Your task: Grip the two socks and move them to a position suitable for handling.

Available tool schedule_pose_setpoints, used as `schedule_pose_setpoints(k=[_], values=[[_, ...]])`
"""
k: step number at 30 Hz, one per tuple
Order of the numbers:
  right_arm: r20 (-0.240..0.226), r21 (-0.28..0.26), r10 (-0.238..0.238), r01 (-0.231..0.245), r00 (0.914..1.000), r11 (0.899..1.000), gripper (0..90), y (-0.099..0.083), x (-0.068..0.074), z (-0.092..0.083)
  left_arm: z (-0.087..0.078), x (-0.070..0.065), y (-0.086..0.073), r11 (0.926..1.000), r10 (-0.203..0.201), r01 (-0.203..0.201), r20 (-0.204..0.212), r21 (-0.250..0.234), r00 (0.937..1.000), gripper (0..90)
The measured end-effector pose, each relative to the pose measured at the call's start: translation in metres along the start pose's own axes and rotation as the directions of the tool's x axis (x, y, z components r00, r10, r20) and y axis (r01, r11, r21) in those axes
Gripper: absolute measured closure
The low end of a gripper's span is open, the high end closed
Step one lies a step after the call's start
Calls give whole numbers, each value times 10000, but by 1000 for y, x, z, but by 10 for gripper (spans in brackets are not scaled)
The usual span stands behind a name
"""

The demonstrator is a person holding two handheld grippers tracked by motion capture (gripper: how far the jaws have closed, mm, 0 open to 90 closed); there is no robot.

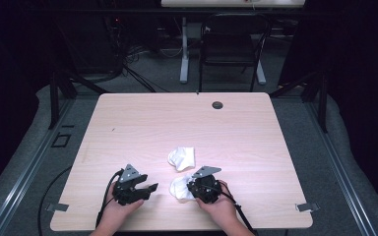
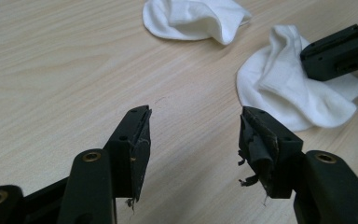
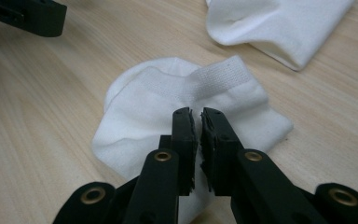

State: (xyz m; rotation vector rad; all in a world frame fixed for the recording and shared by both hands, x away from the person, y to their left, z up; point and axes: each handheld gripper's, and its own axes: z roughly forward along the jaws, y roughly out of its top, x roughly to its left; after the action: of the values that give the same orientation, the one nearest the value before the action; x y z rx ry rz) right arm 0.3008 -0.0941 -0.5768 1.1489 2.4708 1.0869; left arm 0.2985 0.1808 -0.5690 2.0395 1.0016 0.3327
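High view: two white socks lie near the front of the wooden surface; the near sock sits just ahead of the right gripper, the far sock a little beyond it, apart from the first. The right gripper view has the jaws drawn narrow over the near sock, close by its ribbed cuff, and they seem to pinch a fold of fabric, though the contact itself is hidden under the jaw tips. Left gripper rests beside it on the left, jaws wide with nothing between them, above bare wood in the left gripper view. Judgement: the step is securing the near sock; best to keep the pinch close to the cuff so that one layer lifts cleanly, and bring the left jaws to the opposite edge before pulling. Nothing blocks the path. The far sock is close enough to be dragged along. A chair stands beyond the surface.
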Motion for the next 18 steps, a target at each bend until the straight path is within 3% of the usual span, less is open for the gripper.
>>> schedule_pose_setpoints(k=[18], values=[[-308, -166, -47, 42, 9995, 9999, 833, -6, 6, -2, 0, -4, 0, 9999, 97, -97, 67, 31, 9999, 472]])
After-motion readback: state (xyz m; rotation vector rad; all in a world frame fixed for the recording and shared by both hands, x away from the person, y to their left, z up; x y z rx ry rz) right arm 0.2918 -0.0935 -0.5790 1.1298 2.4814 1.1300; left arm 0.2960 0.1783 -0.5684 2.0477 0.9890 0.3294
